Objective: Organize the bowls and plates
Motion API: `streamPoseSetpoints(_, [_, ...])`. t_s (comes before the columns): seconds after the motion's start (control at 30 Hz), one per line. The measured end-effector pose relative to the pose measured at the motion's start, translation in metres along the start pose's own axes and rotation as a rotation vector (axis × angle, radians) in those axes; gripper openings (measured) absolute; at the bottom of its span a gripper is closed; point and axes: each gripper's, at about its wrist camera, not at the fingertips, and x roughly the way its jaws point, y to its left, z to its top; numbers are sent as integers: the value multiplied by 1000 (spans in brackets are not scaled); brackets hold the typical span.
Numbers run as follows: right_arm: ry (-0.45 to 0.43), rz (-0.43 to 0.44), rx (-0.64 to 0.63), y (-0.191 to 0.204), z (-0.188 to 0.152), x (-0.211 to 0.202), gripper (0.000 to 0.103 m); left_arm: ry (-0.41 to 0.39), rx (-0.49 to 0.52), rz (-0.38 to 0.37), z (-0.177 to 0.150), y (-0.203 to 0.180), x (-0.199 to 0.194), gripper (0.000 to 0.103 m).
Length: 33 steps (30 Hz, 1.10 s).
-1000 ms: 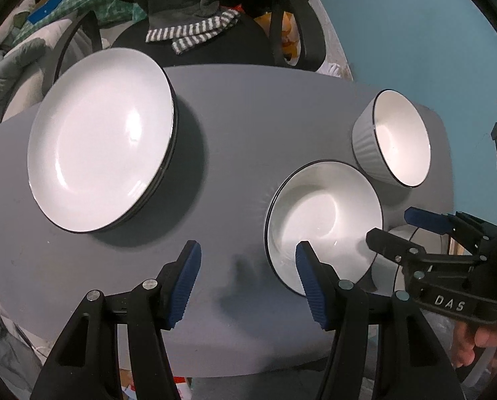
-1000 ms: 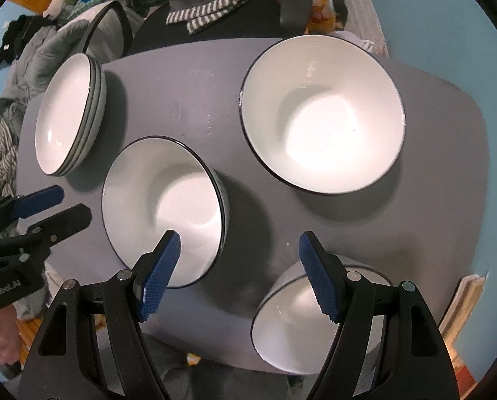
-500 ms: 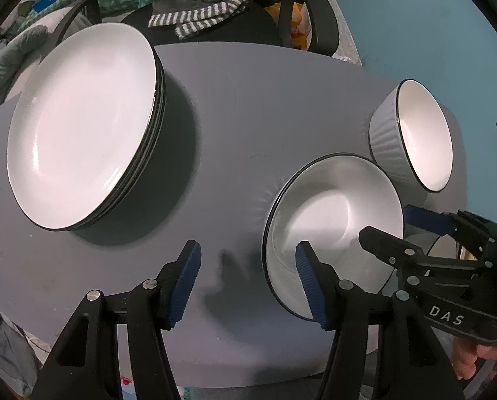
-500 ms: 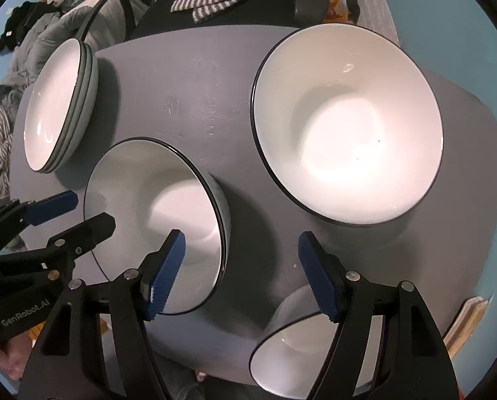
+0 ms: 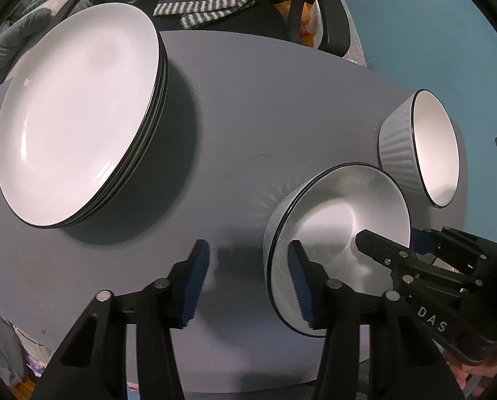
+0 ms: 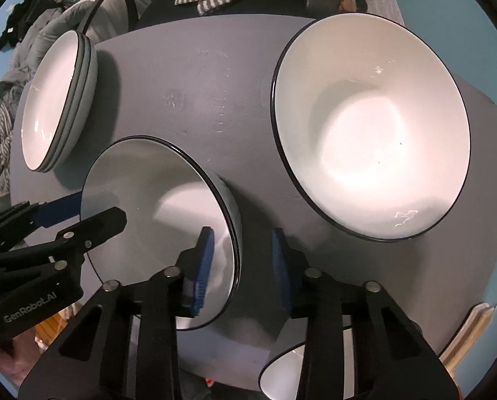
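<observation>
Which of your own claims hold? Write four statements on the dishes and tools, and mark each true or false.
1. The plates sit in one stack on the table. True.
2. The left tool and the right tool each straddle the rim of the middle bowl. True; both sets of jaws are closing, and the pads are not yet pressing on the rim.
3. The ribbed bowl is nested inside the middle bowl. False: it stands on the table beside it.
4. The table is red. False: it is grey.

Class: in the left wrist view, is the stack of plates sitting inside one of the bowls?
No, the stack of plates rests directly on the grey table.
</observation>
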Motion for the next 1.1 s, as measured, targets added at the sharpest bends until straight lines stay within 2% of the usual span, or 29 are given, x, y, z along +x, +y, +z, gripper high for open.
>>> streamPoseSetpoints(0.3, [19,3,7,8,13,0,15,41,-19,-14,7,11,5,24])
streamPoseSetpoints(0.43, [21,13,1,8,17,-3,12,49,-26,-24,8,21,5,18])
streamPoseSetpoints(0.77, [24,4,13,13,23,-3,9,59,-18,-56,12,35,5,10])
streamPoseSetpoints(0.8, [24,4,14,10,18,-4,9,61,-17,-58,11,22,6,10])
streamPoseSetpoints(1.1, [16,-23,17,17,17,-4,8,57,1,-53,0,7,15,8])
